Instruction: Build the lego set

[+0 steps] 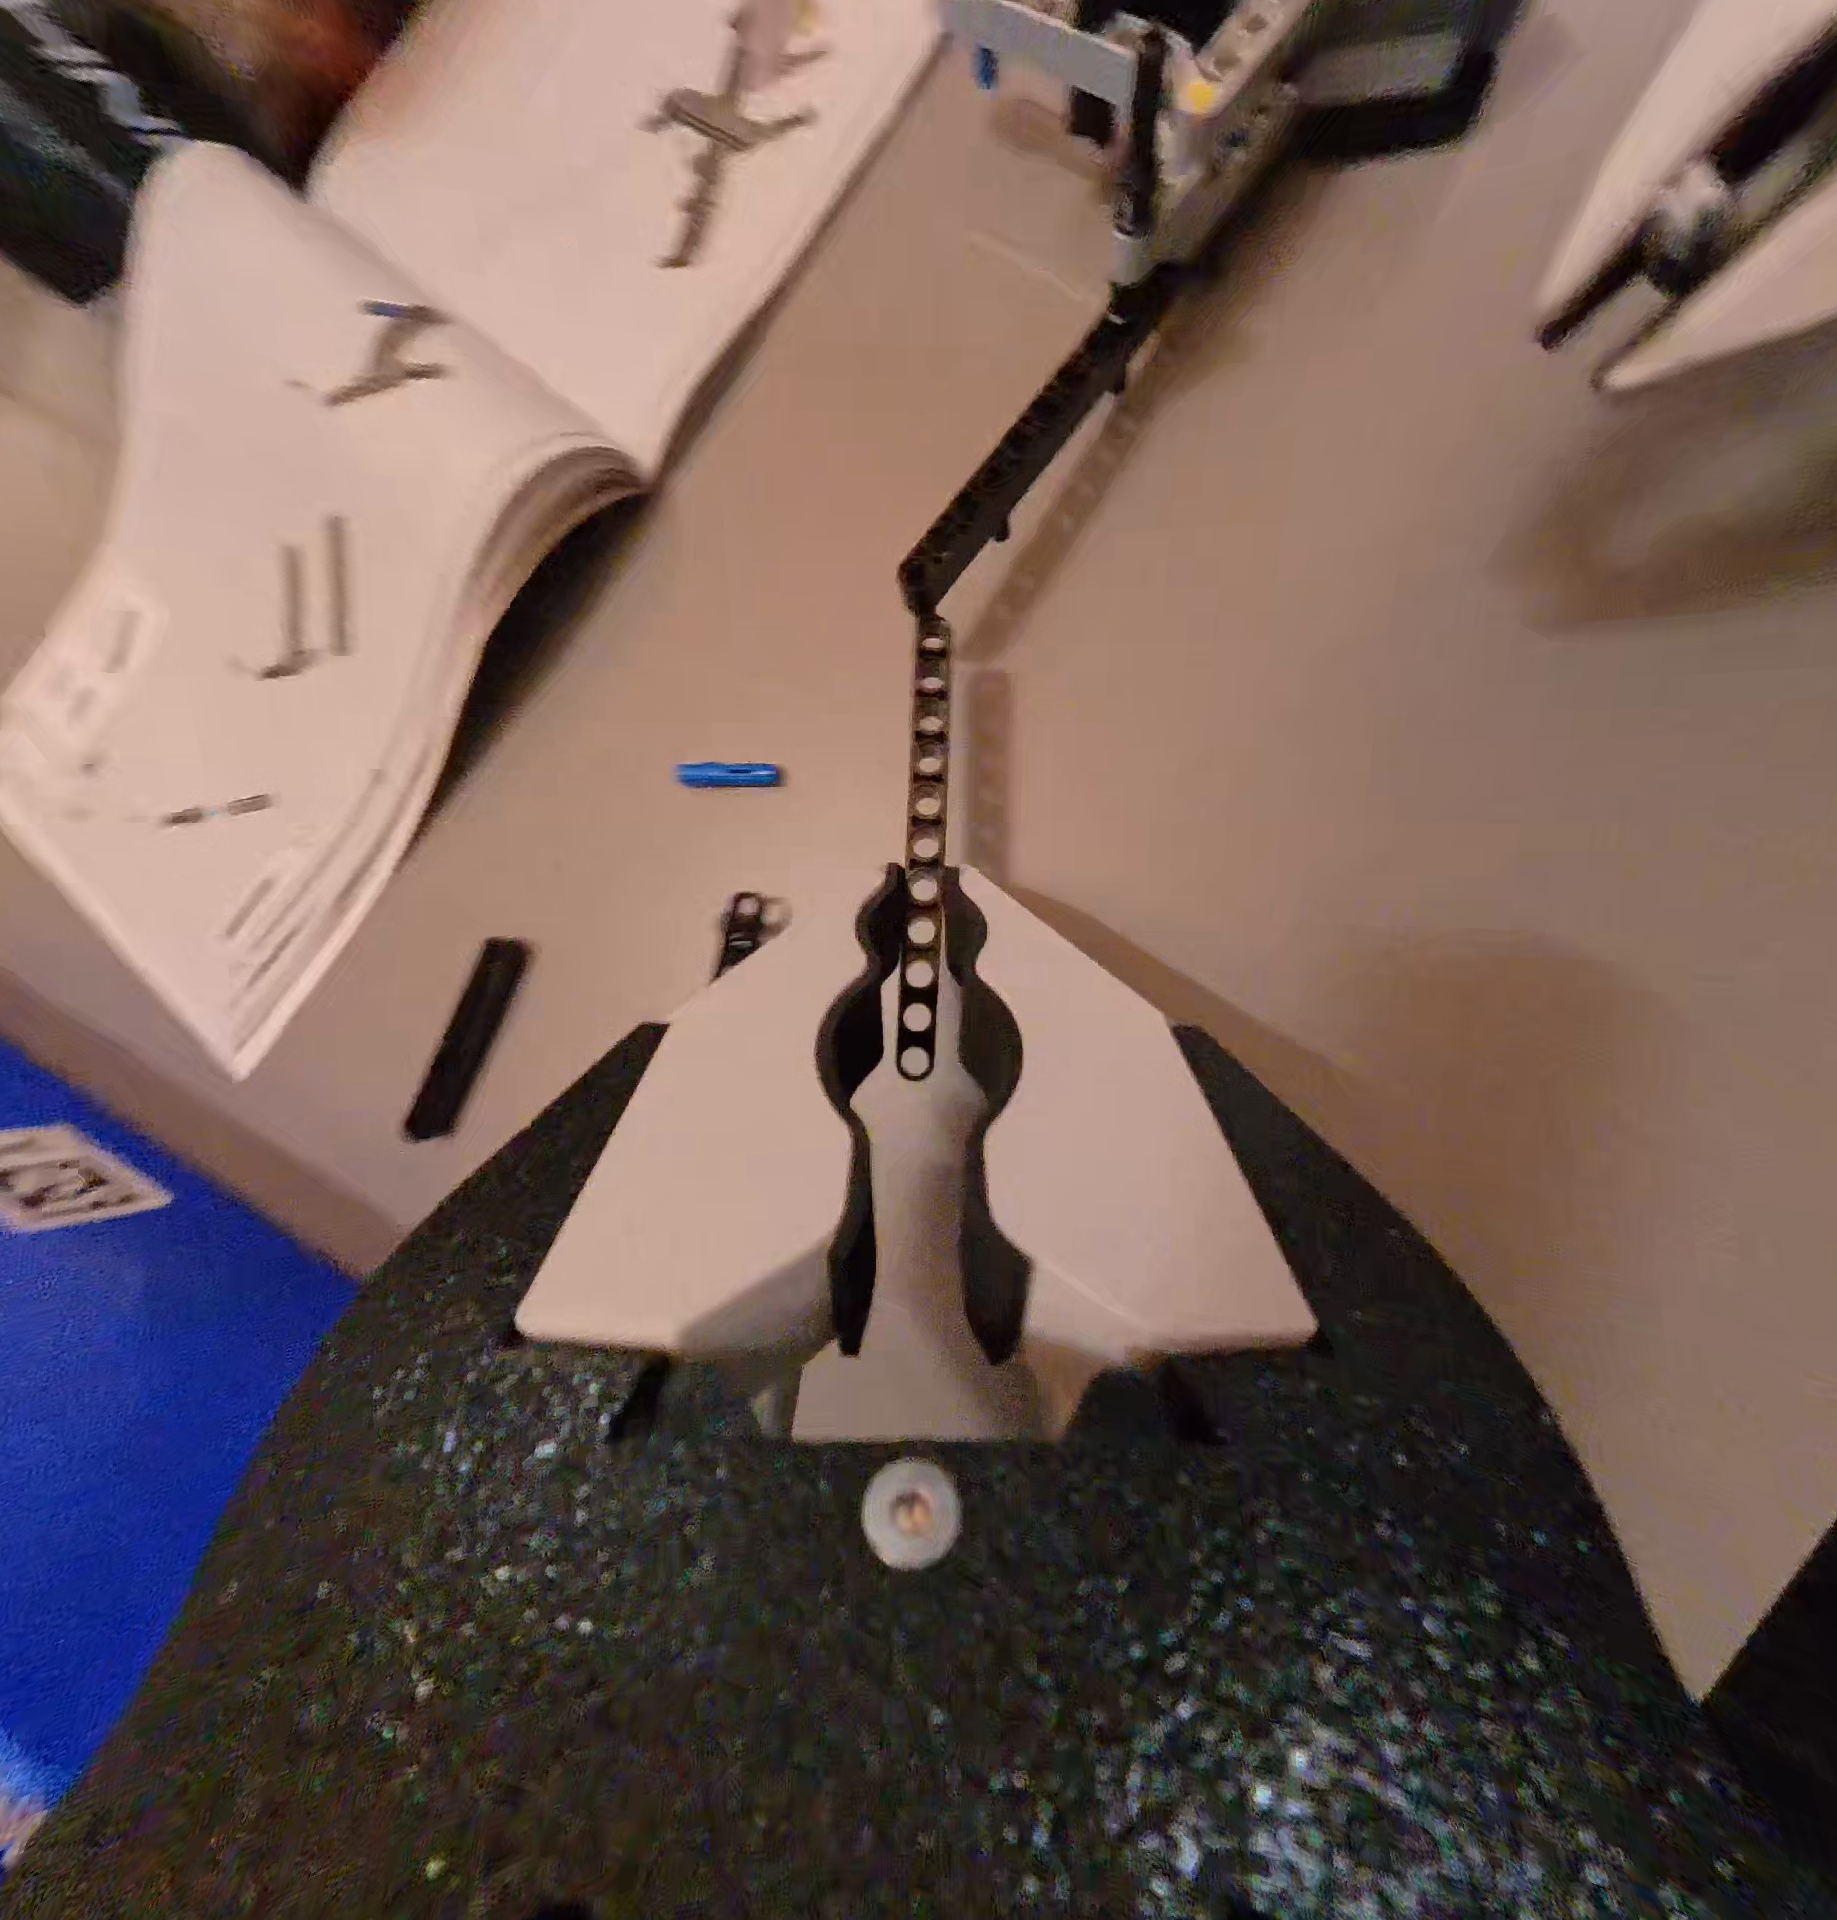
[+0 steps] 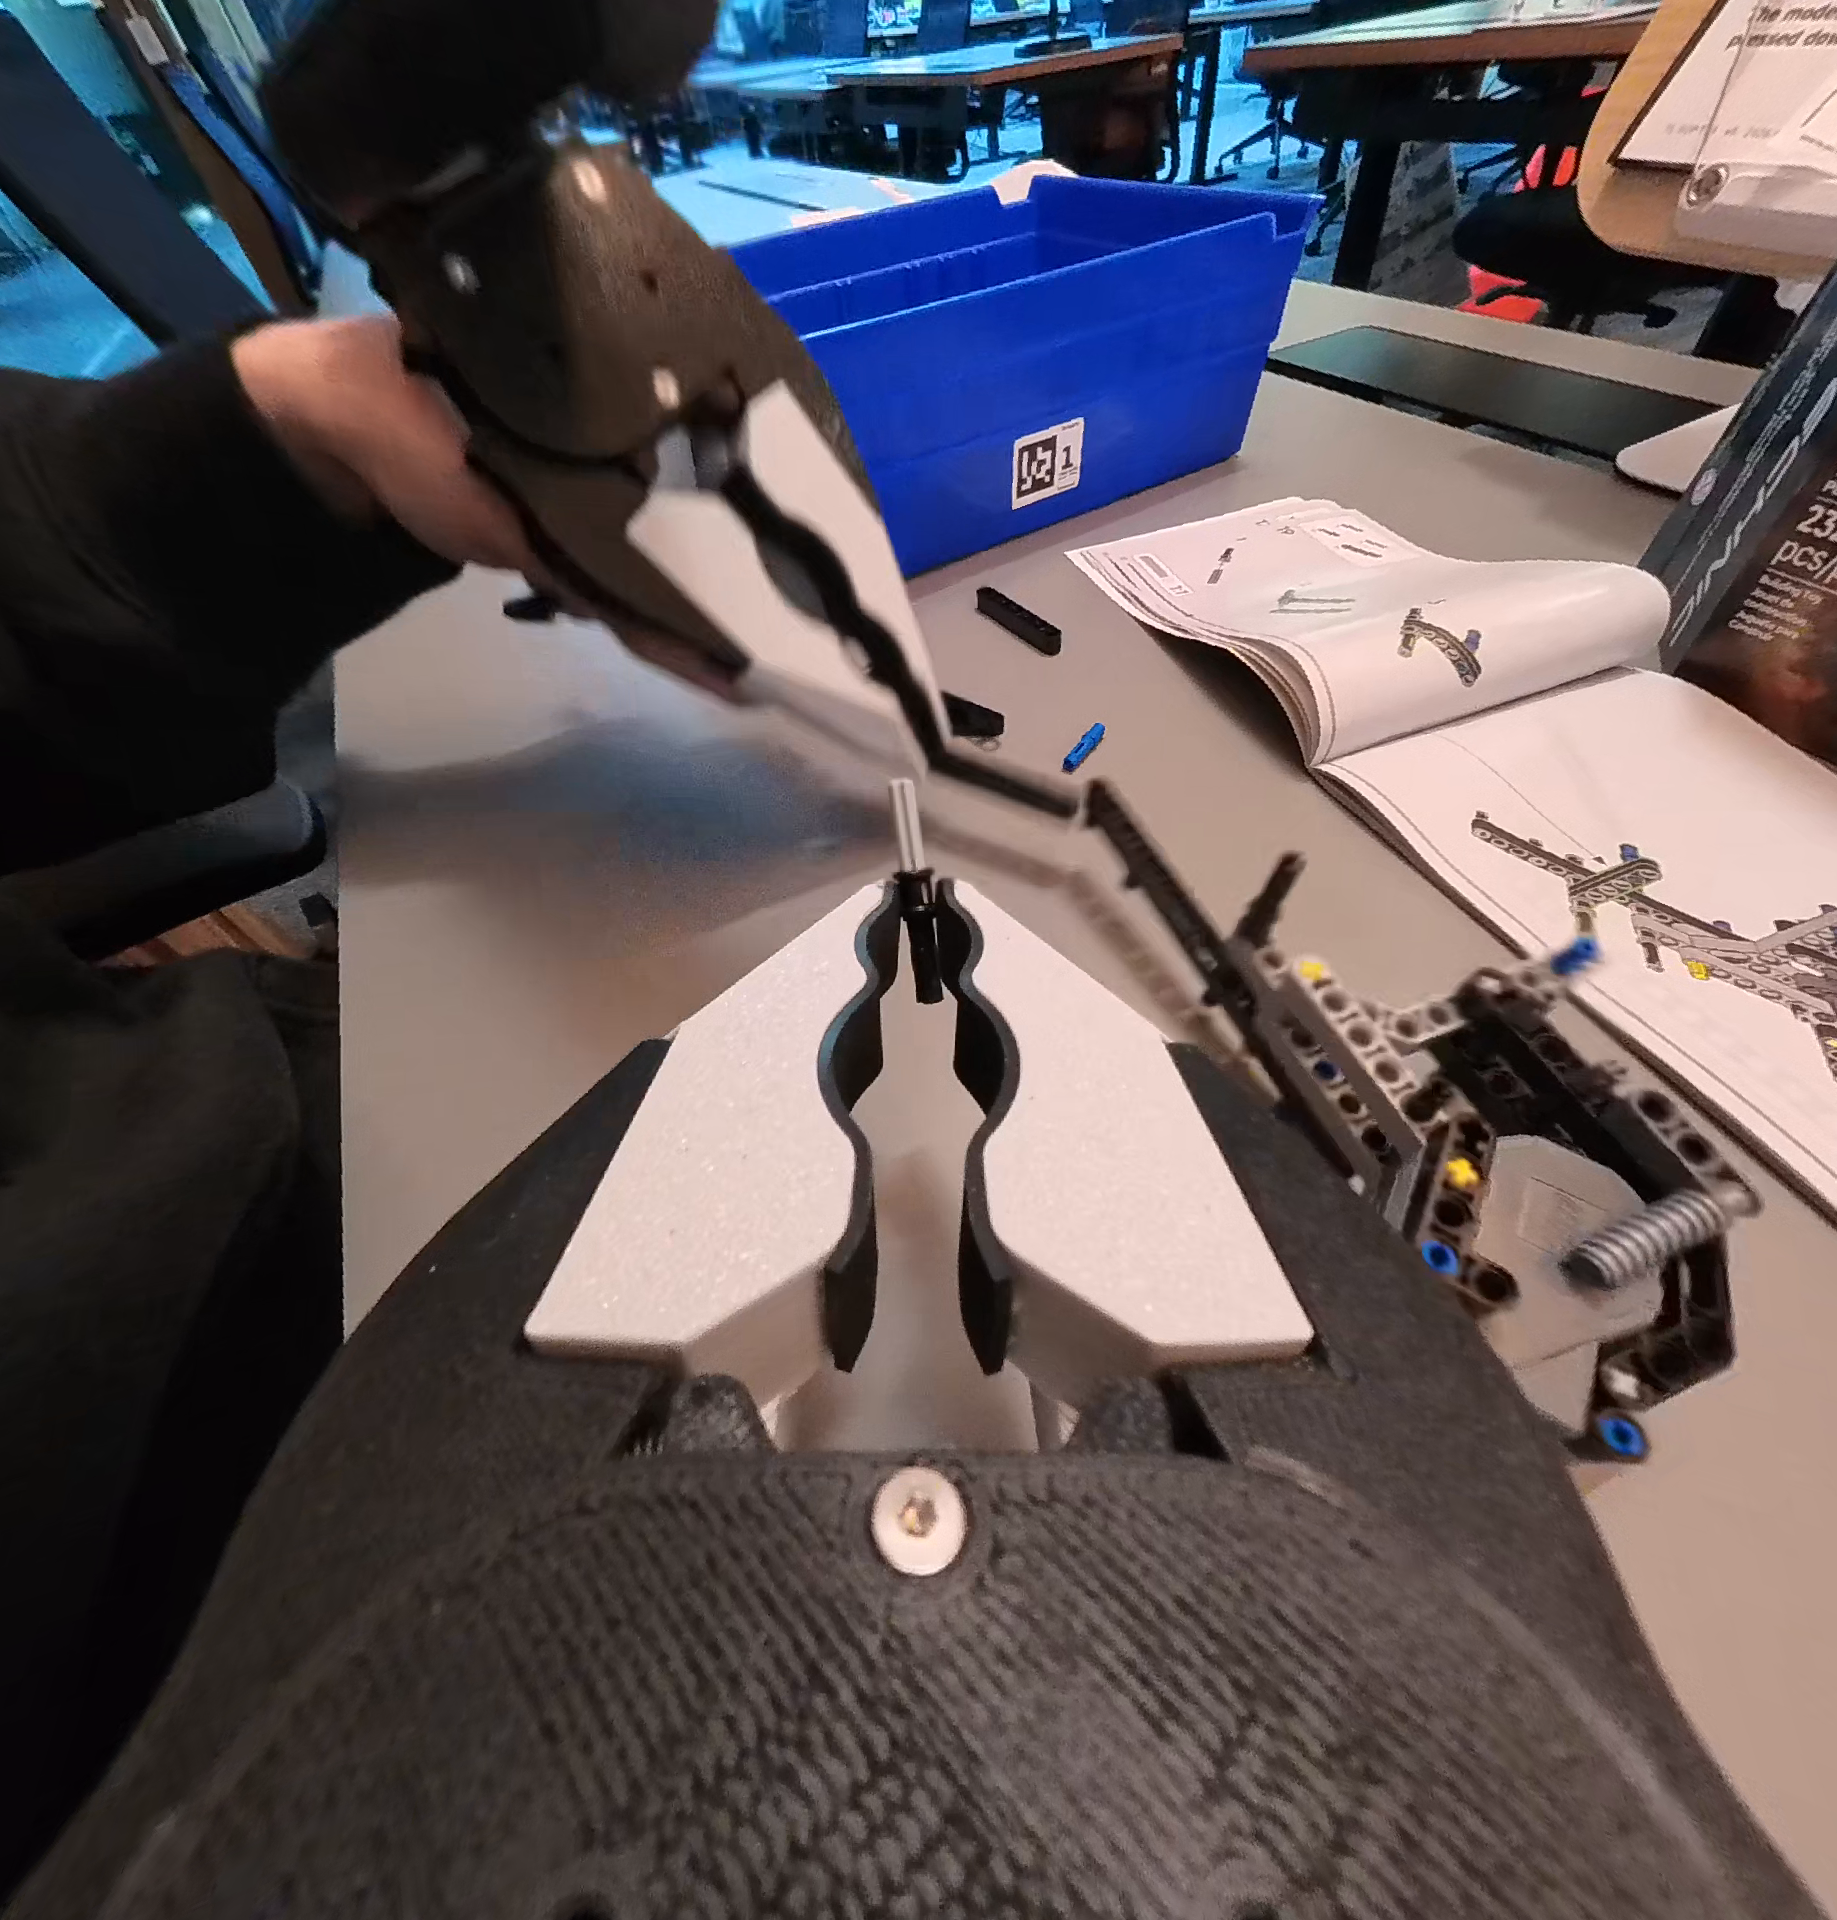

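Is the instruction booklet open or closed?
Open: the instruction booklet lies spread on the table, pages fanned at the fold, printed diagrams facing up.

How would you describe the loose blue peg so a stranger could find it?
Start at the open instruction booklet on the grey table. Just off its near corner lies the blue peg, beside two black pieces. It is the only loose blue part there.

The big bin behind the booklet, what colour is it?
Blue bin, clearest in the right wrist view.
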{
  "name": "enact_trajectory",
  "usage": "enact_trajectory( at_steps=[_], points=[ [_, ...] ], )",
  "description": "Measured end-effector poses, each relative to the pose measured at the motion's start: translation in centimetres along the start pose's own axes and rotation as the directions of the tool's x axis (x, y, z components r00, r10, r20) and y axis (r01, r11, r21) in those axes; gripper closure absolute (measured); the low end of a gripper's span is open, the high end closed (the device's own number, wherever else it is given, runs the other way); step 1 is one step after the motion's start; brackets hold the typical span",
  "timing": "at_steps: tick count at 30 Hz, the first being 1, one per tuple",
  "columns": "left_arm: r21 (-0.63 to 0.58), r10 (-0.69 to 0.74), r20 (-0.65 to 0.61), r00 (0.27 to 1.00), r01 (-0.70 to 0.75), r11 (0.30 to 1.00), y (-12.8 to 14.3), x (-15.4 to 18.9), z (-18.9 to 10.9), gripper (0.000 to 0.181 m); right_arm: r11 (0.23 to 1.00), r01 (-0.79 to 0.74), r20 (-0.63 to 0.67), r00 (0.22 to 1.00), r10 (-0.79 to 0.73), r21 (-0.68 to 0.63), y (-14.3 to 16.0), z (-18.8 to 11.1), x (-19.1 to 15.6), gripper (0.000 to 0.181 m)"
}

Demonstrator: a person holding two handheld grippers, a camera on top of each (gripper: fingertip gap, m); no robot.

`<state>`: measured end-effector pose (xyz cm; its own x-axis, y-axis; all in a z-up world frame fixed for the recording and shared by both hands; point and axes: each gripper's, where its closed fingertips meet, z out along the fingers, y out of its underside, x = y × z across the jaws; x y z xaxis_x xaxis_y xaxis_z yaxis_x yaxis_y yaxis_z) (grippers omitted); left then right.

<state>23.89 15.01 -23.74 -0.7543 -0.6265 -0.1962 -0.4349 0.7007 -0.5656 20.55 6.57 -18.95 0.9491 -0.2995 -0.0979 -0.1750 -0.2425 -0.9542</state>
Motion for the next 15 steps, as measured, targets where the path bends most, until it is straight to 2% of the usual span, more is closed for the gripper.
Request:
enact_trajectory(
  at_steps=[2,4,7,9,12,13,15],
  points=[
    [0.025,-0.095,0.121,0.988,0.093,0.995,-0.2,-3.4,-2.3,0.176,1.000,-0.001,0.002,1.000,0.001,-0.001,0.0,0.0,0.0,0.177],
    [0.050,-0.168,0.279,0.945,0.161,0.986,0.4,-7.5,-5.5,0.176,1.000,-0.004,0.005,1.000,0.004,0.000,0.0,0.0,0.0,0.177],
    [0.112,-0.270,0.358,0.894,0.246,0.963,1.4,-10.6,-10.5,0.176,1.000,-0.007,0.008,1.000,0.007,0.007,-0.1,-0.1,0.0,0.177],
    [0.112,-0.320,0.453,0.832,0.303,0.946,3.6,-13.2,-12.9,0.176,1.000,-0.011,0.012,1.000,0.011,0.009,-0.1,-0.1,0.0,0.177],
    [0.056,-0.355,0.577,0.735,0.398,0.916,8.1,-16.5,-14.4,0.176,1.000,-0.013,0.020,1.000,0.012,0.006,-0.1,-0.1,-0.1,0.177],
    [0.044,-0.365,0.586,0.723,0.422,0.906,9.2,-17.0,-14.2,0.177,1.000,-0.012,0.019,1.000,0.012,0.006,-0.1,-0.1,-0.1,0.177],
    [0.046,-0.410,0.523,0.747,0.456,0.889,10.1,-16.7,-12.6,0.176,1.000,-0.011,0.018,1.000,0.011,0.007,-0.1,-0.1,-0.1,0.177]
  ],
)
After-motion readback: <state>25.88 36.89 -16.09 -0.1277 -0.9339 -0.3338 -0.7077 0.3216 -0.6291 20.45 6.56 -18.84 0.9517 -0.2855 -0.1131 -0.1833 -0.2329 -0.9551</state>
